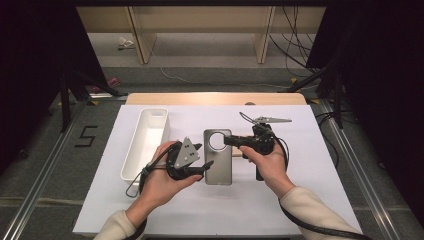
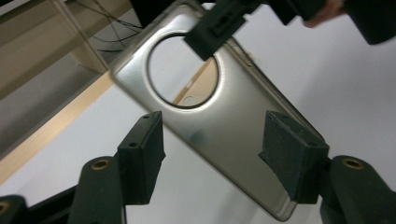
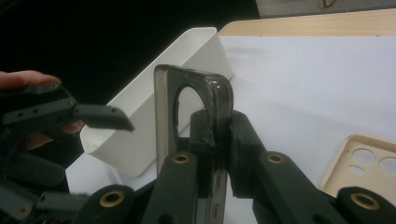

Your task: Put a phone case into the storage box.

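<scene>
A grey metallic phone case (image 1: 218, 167) with a large round camera hole is held just above the white table. My right gripper (image 1: 231, 141) is shut on its rim at the hole, reaching in from the right. In the right gripper view the case (image 3: 164, 121) stands edge-on, pinched in my right gripper (image 3: 217, 128). My left gripper (image 1: 203, 156) is open at the case's left edge. Seen along my left gripper (image 2: 215, 140), the case (image 2: 233, 121) lies tilted beyond the spread jaws, whose pads (image 2: 142, 154) do not clamp it.
A long white tray (image 1: 145, 142) stands empty at the left, close to my left hand. A beige phone case (image 3: 369, 172) lies flat on the white mat (image 1: 300, 190) under my right gripper. Beyond the mat is the wooden table edge (image 1: 215, 98).
</scene>
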`<state>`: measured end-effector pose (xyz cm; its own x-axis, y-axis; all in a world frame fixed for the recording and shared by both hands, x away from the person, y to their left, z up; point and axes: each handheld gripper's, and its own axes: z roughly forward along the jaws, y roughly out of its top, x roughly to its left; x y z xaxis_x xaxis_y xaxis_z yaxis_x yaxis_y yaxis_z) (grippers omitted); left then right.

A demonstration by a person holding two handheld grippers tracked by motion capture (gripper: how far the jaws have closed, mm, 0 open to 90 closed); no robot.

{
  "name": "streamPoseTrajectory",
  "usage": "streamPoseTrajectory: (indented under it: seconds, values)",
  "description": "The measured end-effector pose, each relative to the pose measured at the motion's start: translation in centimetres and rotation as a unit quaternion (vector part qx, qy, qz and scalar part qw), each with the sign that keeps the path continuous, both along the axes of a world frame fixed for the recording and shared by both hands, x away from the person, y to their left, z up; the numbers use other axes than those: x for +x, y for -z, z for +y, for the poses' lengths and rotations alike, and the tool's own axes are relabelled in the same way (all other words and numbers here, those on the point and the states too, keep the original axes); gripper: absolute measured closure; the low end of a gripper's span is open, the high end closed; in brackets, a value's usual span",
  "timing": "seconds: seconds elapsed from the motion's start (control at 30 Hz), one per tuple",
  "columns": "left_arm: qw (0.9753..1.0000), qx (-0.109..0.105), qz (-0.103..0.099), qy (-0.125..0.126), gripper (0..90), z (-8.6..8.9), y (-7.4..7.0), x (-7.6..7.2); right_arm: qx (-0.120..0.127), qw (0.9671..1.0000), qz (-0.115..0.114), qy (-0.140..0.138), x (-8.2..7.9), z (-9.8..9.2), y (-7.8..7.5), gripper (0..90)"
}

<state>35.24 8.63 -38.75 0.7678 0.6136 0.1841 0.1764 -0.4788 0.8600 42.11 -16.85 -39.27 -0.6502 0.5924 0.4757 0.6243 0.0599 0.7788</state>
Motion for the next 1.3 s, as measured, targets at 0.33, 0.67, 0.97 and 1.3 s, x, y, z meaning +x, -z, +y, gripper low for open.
streamPoseTrajectory:
  seconds: [0.33, 0.67, 0.97, 1.3]
  values:
    - [0.9949, -0.085, 0.034, -0.044, 43.0, 1.1, 0.0, 0.8, 0.000, 1.0000, -0.004, -0.006, -0.3, 0.4, 0.0, 82.3]
    - [0.9901, -0.122, 0.044, -0.055, 50.5, 0.8, -0.3, 1.0, -0.003, 0.9999, -0.010, -0.010, -0.6, 0.7, -0.1, 82.3]
    - [0.9842, -0.154, 0.057, -0.068, 56.4, 0.9, -0.5, 1.3, -0.003, 0.9999, -0.013, -0.010, -0.7, 0.9, -0.1, 82.2]
    - [0.9774, -0.171, 0.075, -0.099, 62.3, 1.1, -0.2, 1.8, -0.003, 0.9998, -0.018, -0.013, -0.8, 1.0, -0.2, 82.2]
